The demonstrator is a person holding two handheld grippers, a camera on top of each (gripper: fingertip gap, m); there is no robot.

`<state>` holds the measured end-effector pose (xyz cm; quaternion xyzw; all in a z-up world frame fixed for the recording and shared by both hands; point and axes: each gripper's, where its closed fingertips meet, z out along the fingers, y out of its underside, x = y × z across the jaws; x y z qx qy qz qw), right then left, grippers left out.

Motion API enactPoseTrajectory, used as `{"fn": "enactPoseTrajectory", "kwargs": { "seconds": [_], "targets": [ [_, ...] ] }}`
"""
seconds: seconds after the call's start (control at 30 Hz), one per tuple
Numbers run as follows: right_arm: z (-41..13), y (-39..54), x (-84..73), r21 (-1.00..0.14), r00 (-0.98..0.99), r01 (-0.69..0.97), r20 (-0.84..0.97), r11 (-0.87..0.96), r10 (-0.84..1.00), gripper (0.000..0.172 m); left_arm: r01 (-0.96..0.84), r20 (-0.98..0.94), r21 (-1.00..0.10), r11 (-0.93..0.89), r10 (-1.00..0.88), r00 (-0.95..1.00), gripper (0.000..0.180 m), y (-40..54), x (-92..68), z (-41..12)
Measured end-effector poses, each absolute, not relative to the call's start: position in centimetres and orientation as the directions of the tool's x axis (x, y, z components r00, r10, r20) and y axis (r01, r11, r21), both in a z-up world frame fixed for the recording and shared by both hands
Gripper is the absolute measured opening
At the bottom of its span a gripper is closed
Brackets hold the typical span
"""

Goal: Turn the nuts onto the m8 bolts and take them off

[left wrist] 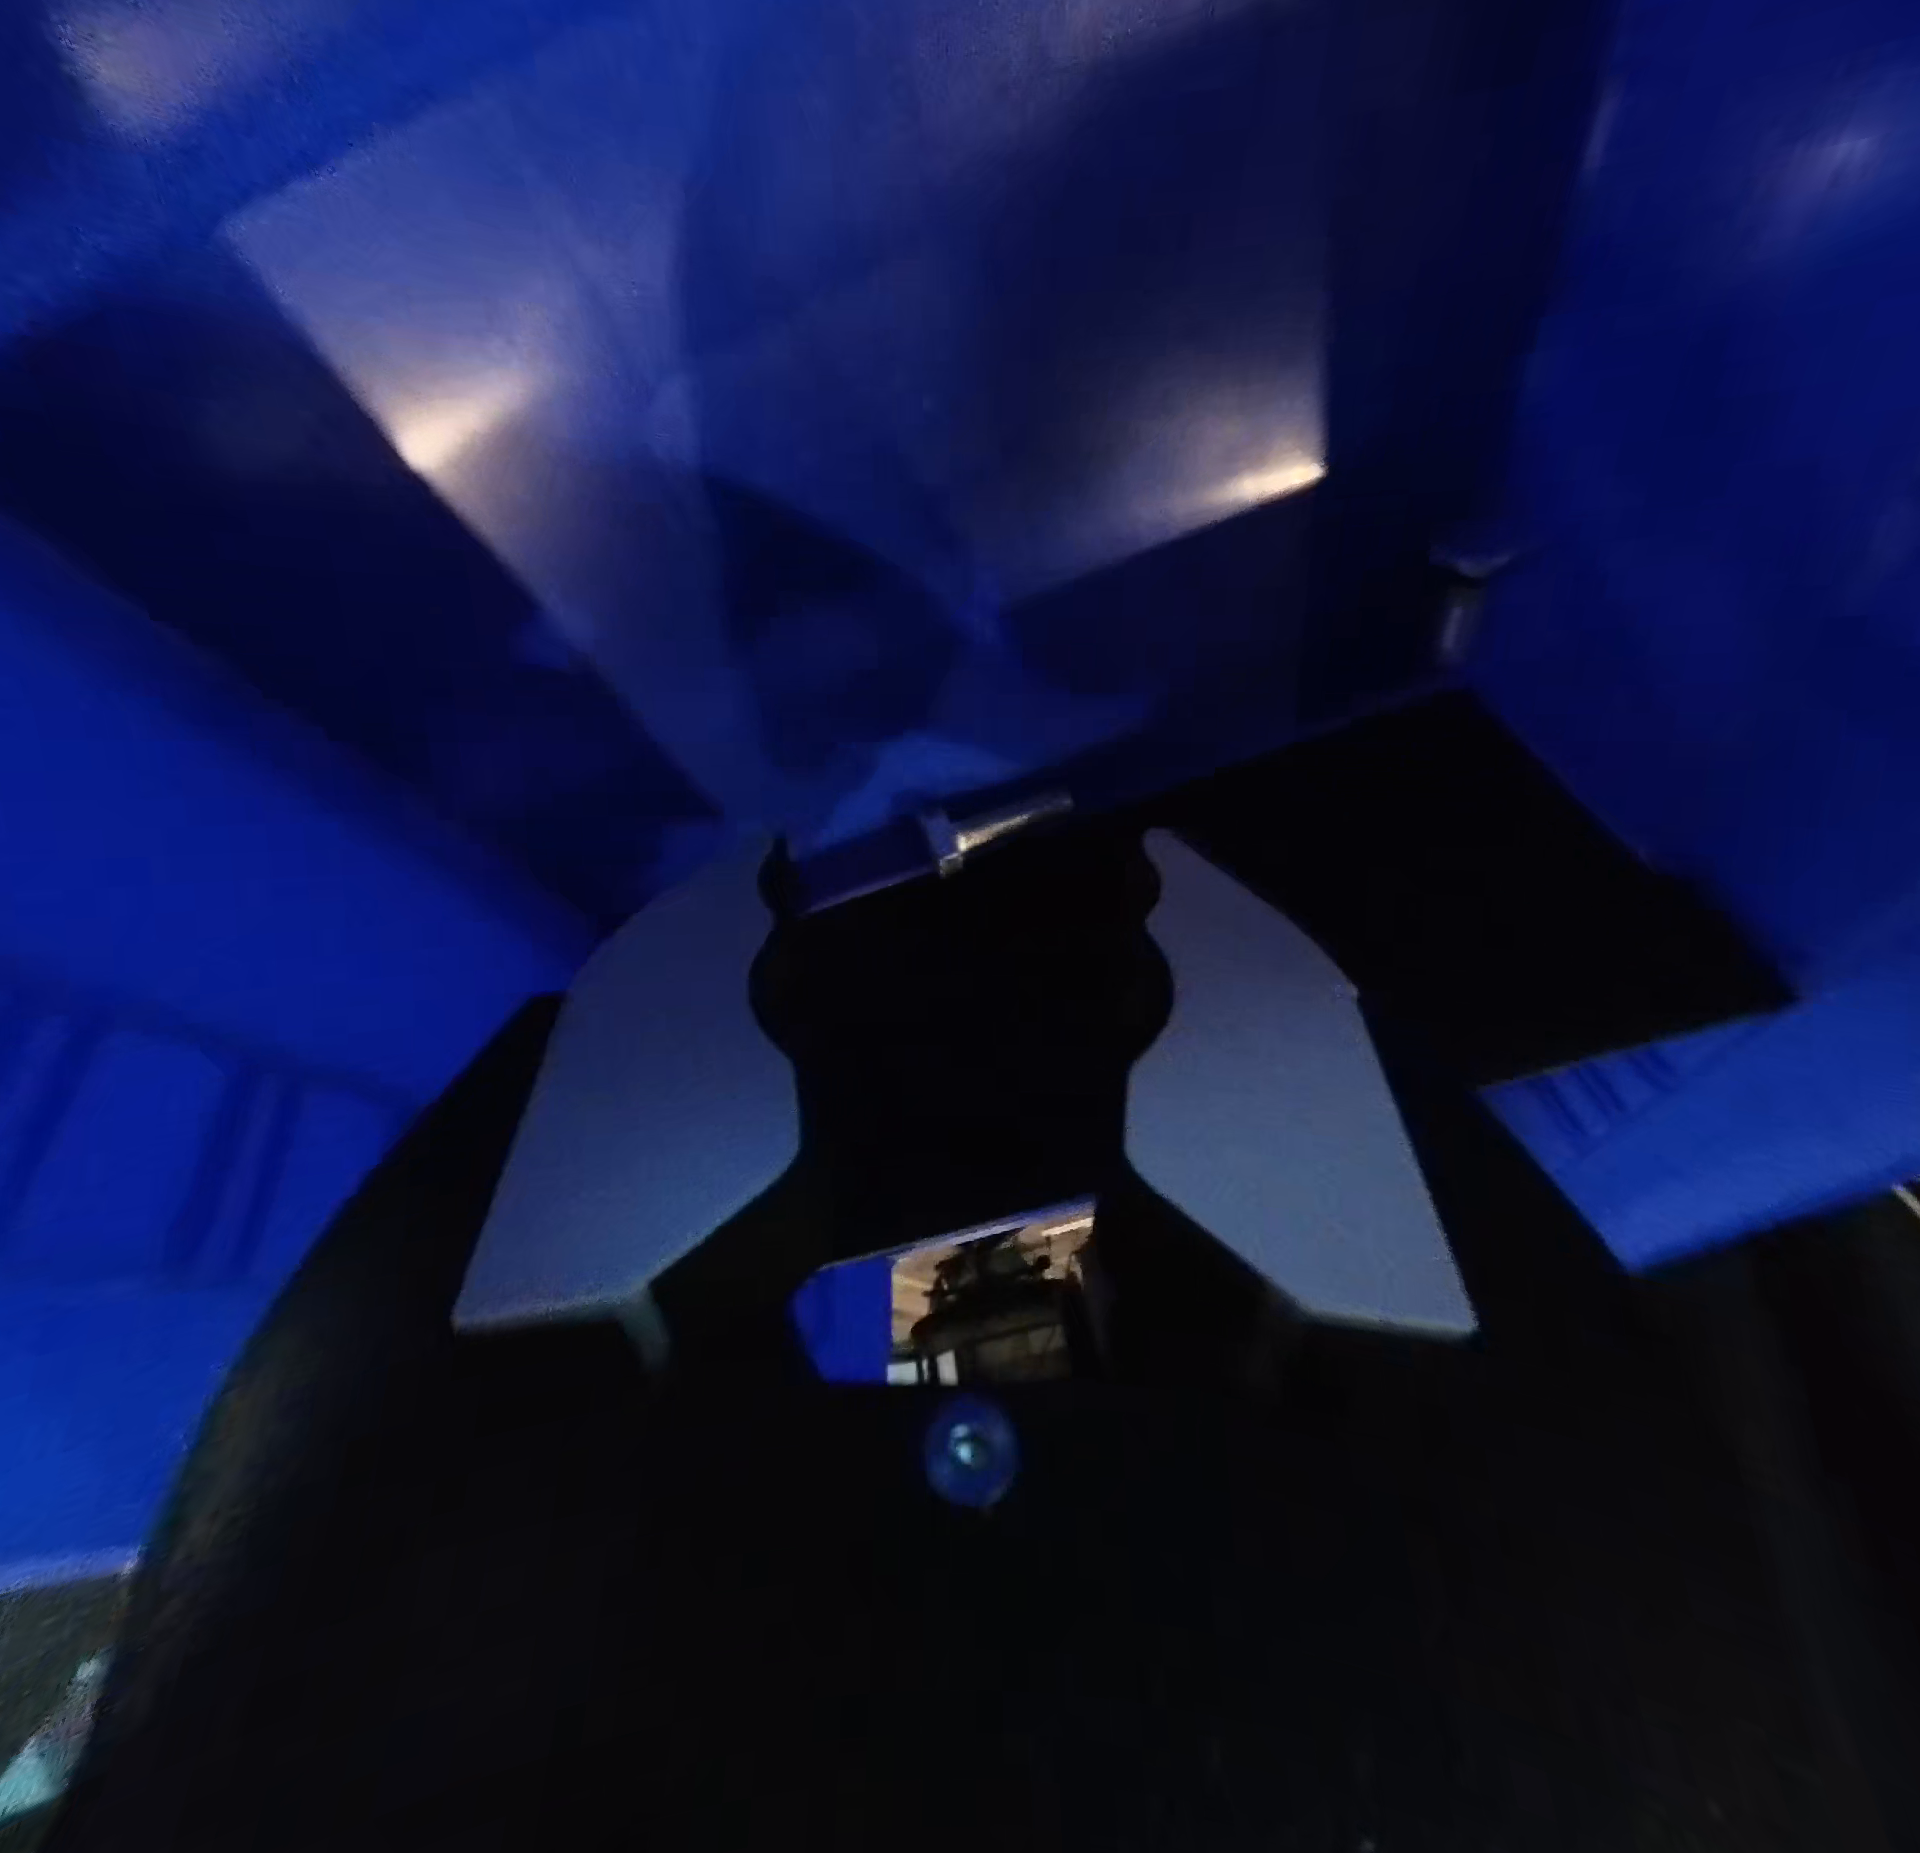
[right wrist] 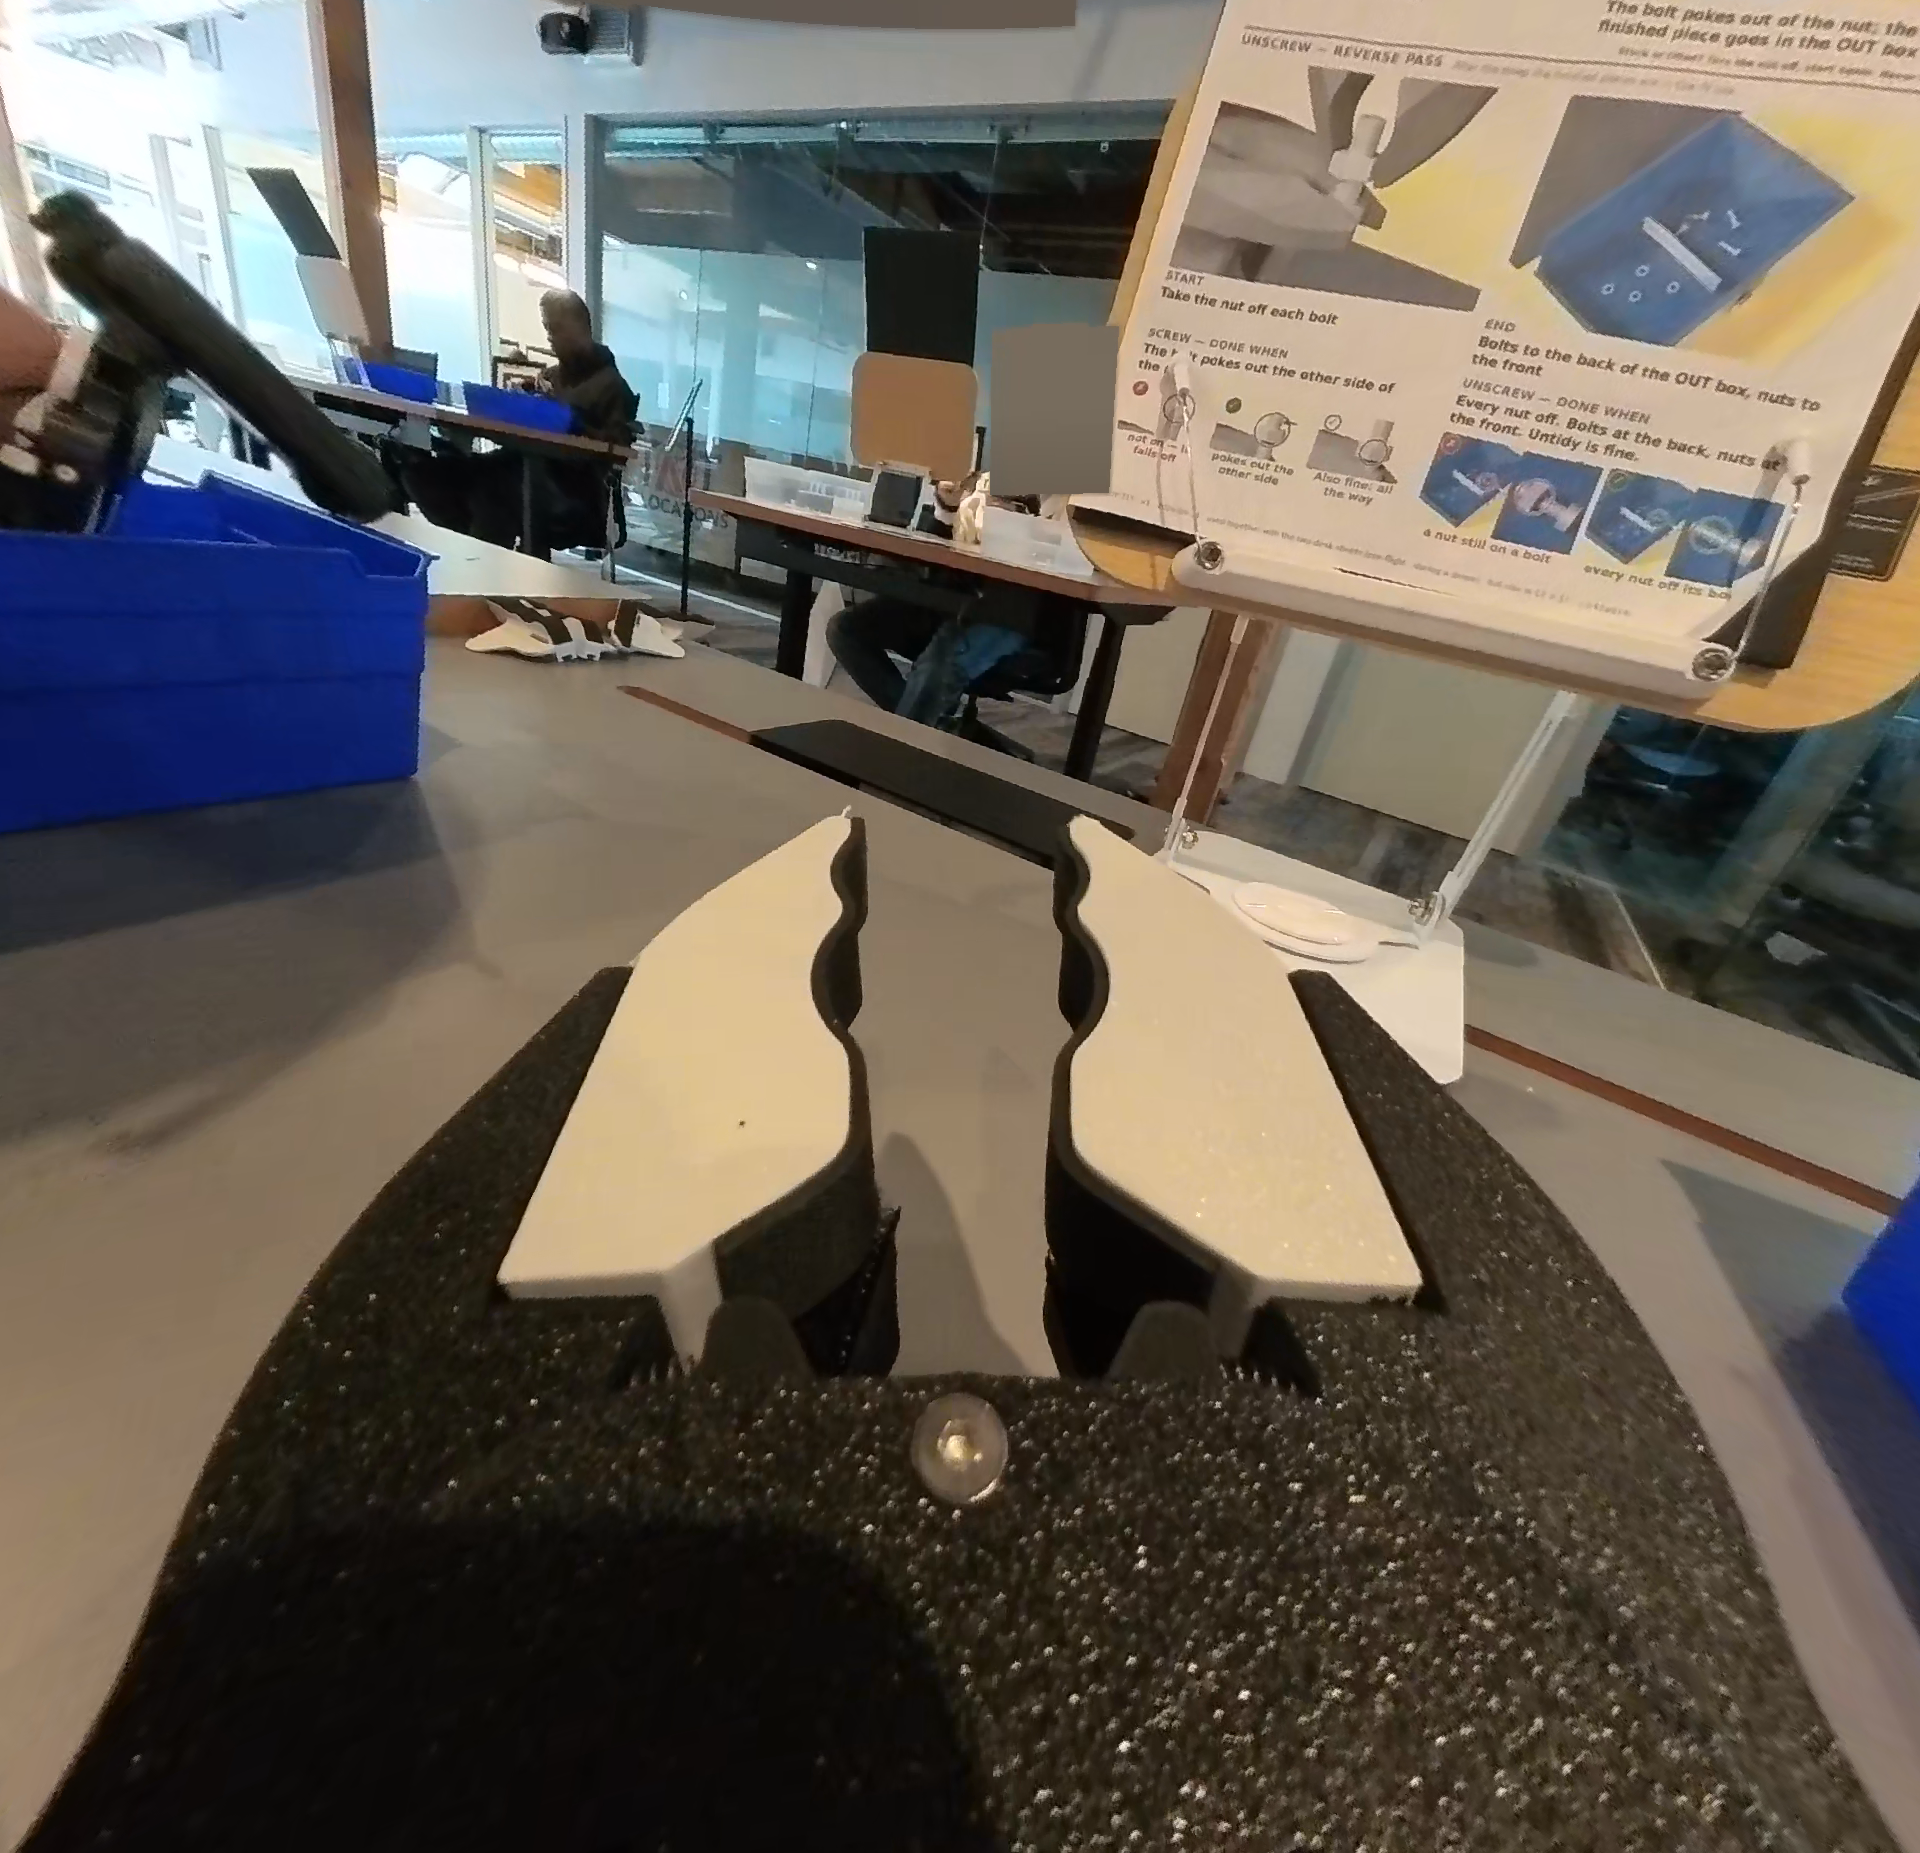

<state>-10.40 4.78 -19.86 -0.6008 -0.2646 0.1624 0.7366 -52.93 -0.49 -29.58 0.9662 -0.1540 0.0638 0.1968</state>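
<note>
The left gripper is plunged into a blue bin, and the left wrist view is dim and smeared: walls, floor and a divider run together into dark blue planes with a couple of pale glints. Its fingers show as grey wedges spread wide apart, their wavy inner pads black against black. Just past the tips lies a bolt, a short shiny metal shaft with a collar partway along; one end sits right by the left fingertip, but whether it touches I cannot tell, and the right tip stands clear of it. A second small metal piece glints by the bin's right wall, too blurred to name.

The right gripper hovers over the bare grey table, its matt white fingers partly apart with nothing between them; their black pads are scalloped, and the body behind is coarse speckled black foam. To the left stands the blue plastic bin, its contents hidden by the wall, with the left gripper reaching in, cut off by the frame. An instruction sheet leans on a white wire stand to the right.
</note>
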Motion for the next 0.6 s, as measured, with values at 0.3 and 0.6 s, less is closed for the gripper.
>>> {"fn": "enactPoseTrajectory", "kwargs": {
  "seconds": [0.3,0.6],
  "targets": [
    [-19.68,4.57,-10.45,-0.972,0.802,0.055,0.180,0.229,0.569,0.033,-0.319,0.126,0.331,-0.888,-0.294,0.948,0.068,-0.83,-52.58,-29.77],
    [-19.65,4.56,-10.52,-0.972,0.800,0.053,0.180,0.230,0.572,0.032,-0.326,0.132,0.351,-0.878,-0.299,0.945,0.042,-1.09,-53.05,-29.60]
  ]
}}
